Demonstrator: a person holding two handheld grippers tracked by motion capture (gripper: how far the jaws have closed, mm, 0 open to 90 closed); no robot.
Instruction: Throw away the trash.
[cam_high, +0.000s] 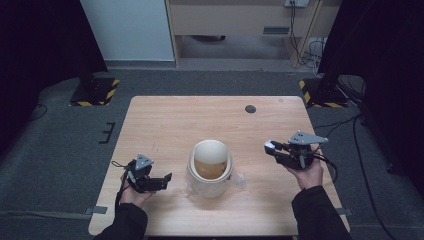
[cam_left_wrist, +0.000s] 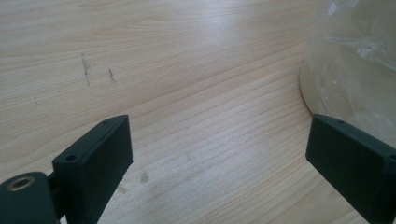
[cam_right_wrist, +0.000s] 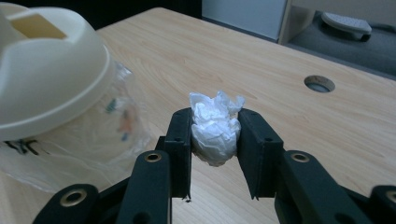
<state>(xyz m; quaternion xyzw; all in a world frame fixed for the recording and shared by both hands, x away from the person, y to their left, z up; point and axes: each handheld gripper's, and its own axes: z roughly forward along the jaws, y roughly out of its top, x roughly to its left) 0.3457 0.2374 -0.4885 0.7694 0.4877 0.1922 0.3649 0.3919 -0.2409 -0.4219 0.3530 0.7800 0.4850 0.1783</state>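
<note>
Right gripper (cam_right_wrist: 215, 135) jaws pinch crumpled white paper wad (cam_right_wrist: 215, 126): light, soft, compressible; mid-wad hold suits. Left gripper (cam_left_wrist: 219, 154) jaws wide, empty.

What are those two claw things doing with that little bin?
A person holds a gripper in each hand at a wooden table. The right gripper is shut on a crumpled white paper wad and is held up to the right of the cream bin, which has a swing lid and a clear plastic bag around it. The left gripper waits open beside the bin, holding nothing.
</note>
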